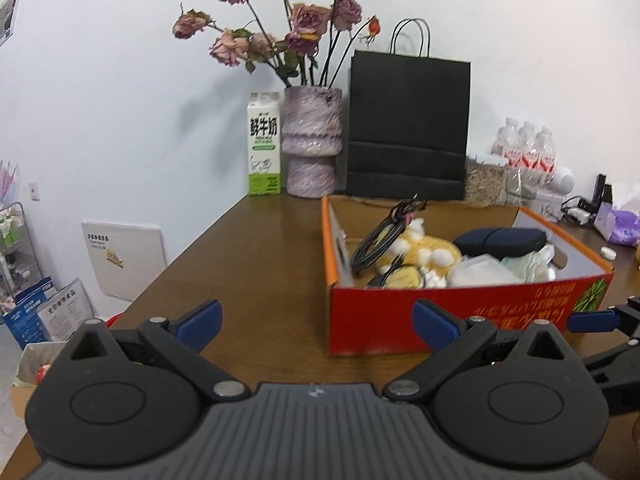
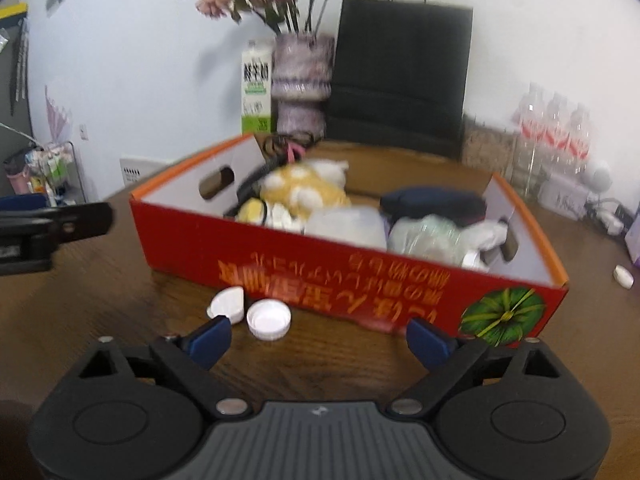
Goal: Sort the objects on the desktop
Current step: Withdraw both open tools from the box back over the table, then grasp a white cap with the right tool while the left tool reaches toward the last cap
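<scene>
We hold the left gripper [image 1: 316, 322] and right gripper [image 2: 318, 338] tilted downward over the wooden table [image 1: 248, 264], jaws wide apart, empty. One red box [image 2: 320, 276] sits at twelve o'clock; two white caps [image 2: 269, 319] lie at eleven o'clock.

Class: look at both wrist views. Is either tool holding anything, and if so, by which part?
Nothing is held. The left tool and right tool are both open, with only table between their fingers.

Glossy wooden table [image 2: 120, 320]; printed cardboard box [image 2: 280, 264]; smooth white plastic caps [image 2: 268, 318]
</scene>
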`<state>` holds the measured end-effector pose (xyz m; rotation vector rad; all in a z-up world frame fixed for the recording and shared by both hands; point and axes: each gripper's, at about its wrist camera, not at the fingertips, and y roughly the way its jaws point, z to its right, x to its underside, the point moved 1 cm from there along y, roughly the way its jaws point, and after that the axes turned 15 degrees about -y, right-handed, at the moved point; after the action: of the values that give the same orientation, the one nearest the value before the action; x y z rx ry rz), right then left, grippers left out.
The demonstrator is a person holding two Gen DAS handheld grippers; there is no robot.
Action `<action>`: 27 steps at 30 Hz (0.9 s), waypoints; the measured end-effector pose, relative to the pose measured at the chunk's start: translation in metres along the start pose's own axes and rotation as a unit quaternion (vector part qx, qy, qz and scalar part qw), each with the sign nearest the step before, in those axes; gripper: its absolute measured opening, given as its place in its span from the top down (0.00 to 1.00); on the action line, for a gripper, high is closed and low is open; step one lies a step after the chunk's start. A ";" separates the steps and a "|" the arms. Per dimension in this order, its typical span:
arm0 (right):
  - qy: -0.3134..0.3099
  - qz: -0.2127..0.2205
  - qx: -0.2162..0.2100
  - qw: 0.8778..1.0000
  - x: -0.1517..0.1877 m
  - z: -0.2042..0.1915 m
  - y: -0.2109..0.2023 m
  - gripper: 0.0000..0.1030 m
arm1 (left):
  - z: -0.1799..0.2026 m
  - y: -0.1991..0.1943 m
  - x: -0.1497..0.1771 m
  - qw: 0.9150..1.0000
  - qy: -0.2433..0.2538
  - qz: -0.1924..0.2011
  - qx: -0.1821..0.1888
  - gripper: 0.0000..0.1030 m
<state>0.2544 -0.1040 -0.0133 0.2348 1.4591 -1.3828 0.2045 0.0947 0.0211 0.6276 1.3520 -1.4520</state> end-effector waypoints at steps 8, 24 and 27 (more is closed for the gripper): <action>0.011 -0.030 0.005 0.999 -0.002 -0.009 0.022 0.20 | -0.020 0.006 0.009 0.999 -0.010 -0.030 -0.003 0.00; 0.018 -0.029 -0.021 0.999 -0.012 -0.018 0.032 0.59 | -0.029 0.010 0.015 0.999 -0.014 -0.047 0.002 0.00; 0.017 -0.023 -0.030 0.999 -0.012 -0.019 0.031 0.73 | -0.026 0.010 0.015 0.999 -0.012 -0.050 0.007 0.00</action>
<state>0.2720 -0.0733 -0.0268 0.1879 1.5399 -1.3763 0.2017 0.1160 -0.0029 0.5570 1.3731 -1.5451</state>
